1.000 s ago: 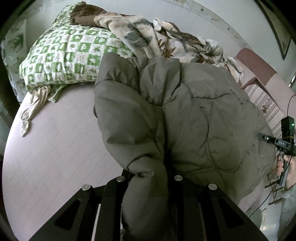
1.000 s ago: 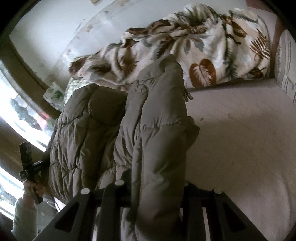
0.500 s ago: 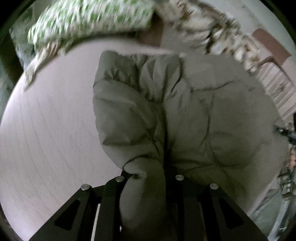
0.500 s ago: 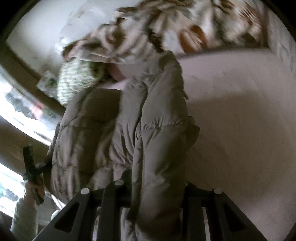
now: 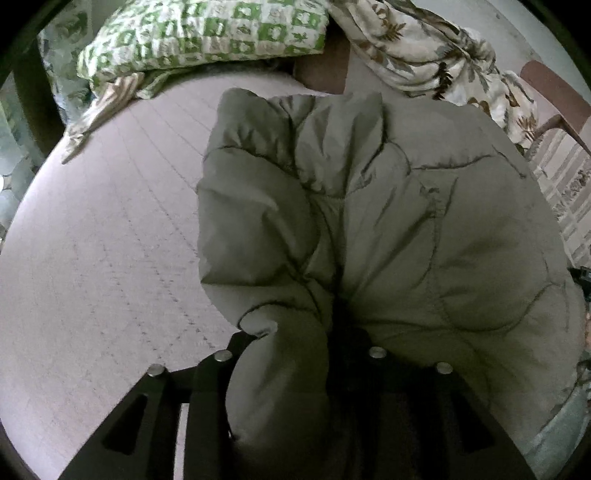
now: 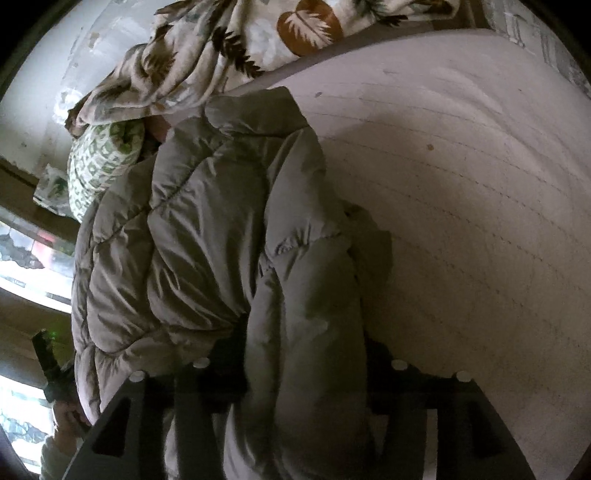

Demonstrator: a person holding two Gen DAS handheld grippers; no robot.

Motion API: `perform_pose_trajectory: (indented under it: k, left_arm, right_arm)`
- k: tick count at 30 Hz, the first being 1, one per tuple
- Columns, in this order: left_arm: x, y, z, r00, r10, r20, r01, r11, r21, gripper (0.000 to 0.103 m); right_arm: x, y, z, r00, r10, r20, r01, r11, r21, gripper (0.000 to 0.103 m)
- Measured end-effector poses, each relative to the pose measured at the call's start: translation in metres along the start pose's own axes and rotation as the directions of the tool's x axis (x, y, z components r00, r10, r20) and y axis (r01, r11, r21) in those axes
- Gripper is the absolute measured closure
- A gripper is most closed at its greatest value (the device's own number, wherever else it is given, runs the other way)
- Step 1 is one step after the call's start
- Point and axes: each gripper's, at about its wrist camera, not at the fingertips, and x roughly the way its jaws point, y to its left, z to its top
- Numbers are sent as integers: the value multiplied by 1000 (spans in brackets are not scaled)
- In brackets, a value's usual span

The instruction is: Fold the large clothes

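jacket: olive puffer jacket (image 5: 388,221) bunched on bed (image 5: 103,240), below green pillow (image 5: 207,29)
left tool (image 5: 295,369): just been opening, padded fold between fingers, grip uncertain
right tool (image 6: 299,373): same, fabric between, can't tell

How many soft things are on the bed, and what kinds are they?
Puffy grey-green jacket: 1
Green-and-white checked pillow: 1
Leaf-print blanket: 1
Total: 3, all on the pale bed.
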Motion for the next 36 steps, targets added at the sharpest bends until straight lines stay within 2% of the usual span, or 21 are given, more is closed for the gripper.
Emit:
perform_pose_trajectory:
  k: [4,7,9,11,14,17,22,26,29,33,36]
  left_arm:
    - [-19,1,0,999,24,28,-23,999,-42,54]
    - [-42,2,0,996,57,67,-54,997,-47,45]
    - [-67,-2,-1,987,104,122,-99,994,-42,32]
    - [-88,-5,-3,978,146,151,-140,989,-50,31]
    - [-107,-12,-12,976,143,162,-133,989,-68,30]
    - [-108,-20,-23,978,140,153,-134,990,-44,29]
    - [-90,-66,-48,978,155,137,-162,986,43,28]
    - [-85,-86,-64,976,162,146,-174,982,78,28]
    - [-76,-94,-70,968,194,159,-210,973,93,26]
    - [-67,-88,-73,970,186,155,-197,979,59,21]
    - [-68,-87,-75,968,188,164,-198,979,47,21]
  right_arm:
    - [-15,5,1,999,-46,6,46,999,-10,33]
    - [-36,16,0,997,-74,33,76,996,-56,30]
    - [-53,23,1,995,-78,64,82,994,-74,26]
    - [-70,33,-1,992,-87,92,97,990,-102,20]
    - [-86,54,-12,990,-90,113,108,981,-162,18]
    - [-90,76,-33,992,-68,107,91,971,-223,14]
    - [-80,108,-73,995,-63,78,84,947,-311,14]
    - [-74,120,-96,984,-118,130,157,924,-350,14]
    - [-62,118,-104,983,-134,127,171,924,-343,13]
    - [-41,117,-114,965,-214,153,255,900,-354,7]
    - [-39,118,-119,950,-238,201,297,888,-351,3]
